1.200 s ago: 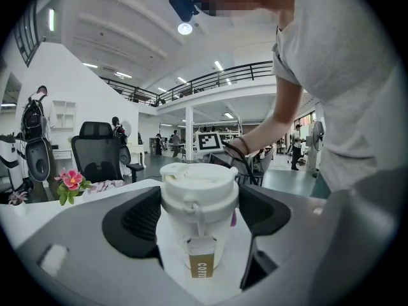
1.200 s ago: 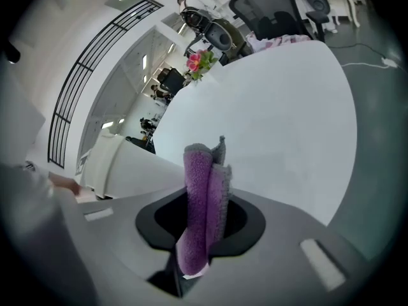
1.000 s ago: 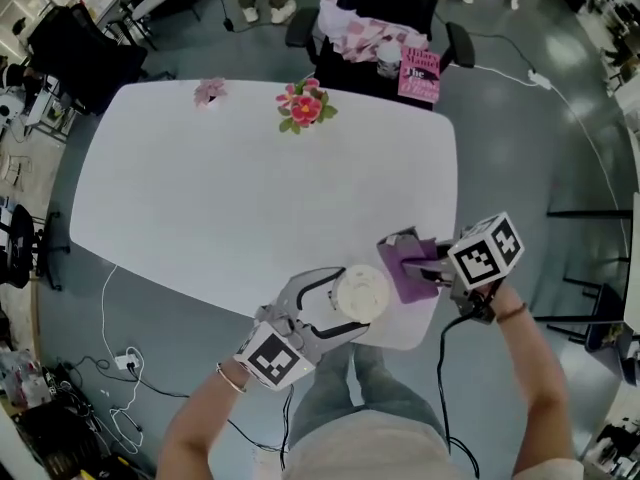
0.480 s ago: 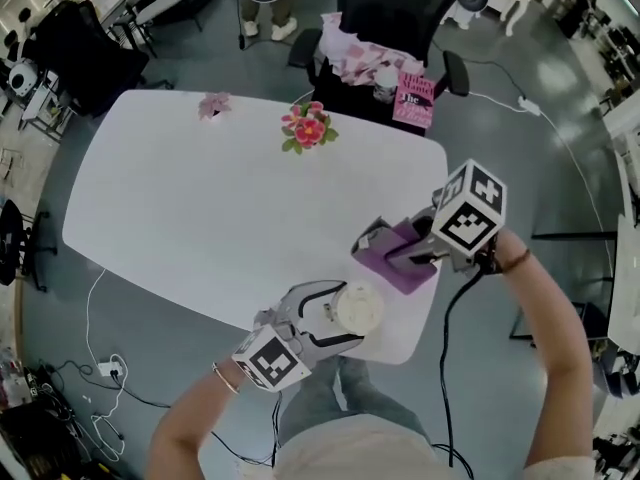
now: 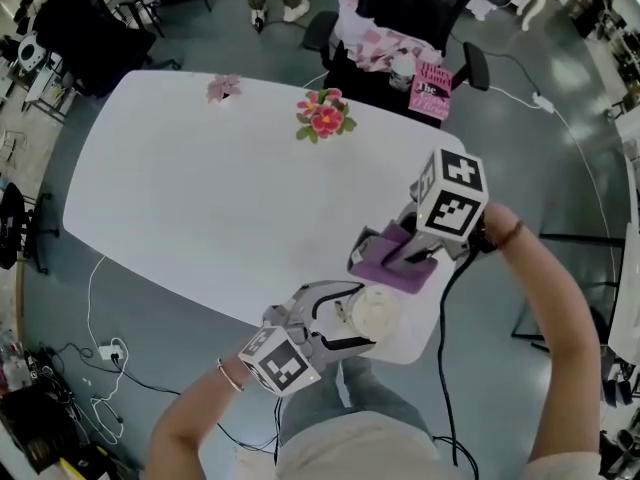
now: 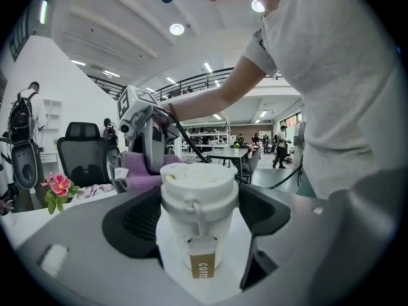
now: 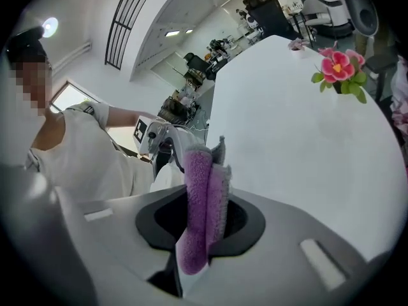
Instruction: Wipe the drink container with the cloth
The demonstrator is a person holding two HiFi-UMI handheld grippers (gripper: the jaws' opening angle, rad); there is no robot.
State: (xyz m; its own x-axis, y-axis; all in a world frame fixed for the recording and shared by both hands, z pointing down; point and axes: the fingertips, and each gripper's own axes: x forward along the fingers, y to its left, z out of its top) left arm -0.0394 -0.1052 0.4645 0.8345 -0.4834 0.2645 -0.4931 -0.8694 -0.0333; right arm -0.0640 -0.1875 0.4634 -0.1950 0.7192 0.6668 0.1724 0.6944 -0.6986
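Observation:
A white lidded coffee cup stands upright near the front edge of the white table. My left gripper is shut on the cup, its jaws against both sides. My right gripper is shut on a folded purple cloth, held just behind and to the right of the cup. In the right gripper view the cloth hangs pinched between the jaws. In the left gripper view the cloth and the right gripper show close behind the cup's lid.
A bunch of pink flowers and a smaller pink flower lie at the table's far edge. A black office chair with a patterned cloth and a pink book stands behind the table. Cables lie on the floor at the left.
My right gripper has risen and swung the cloth back over towards the cup. The left gripper keeps hold of the cup, which has shifted slightly right.

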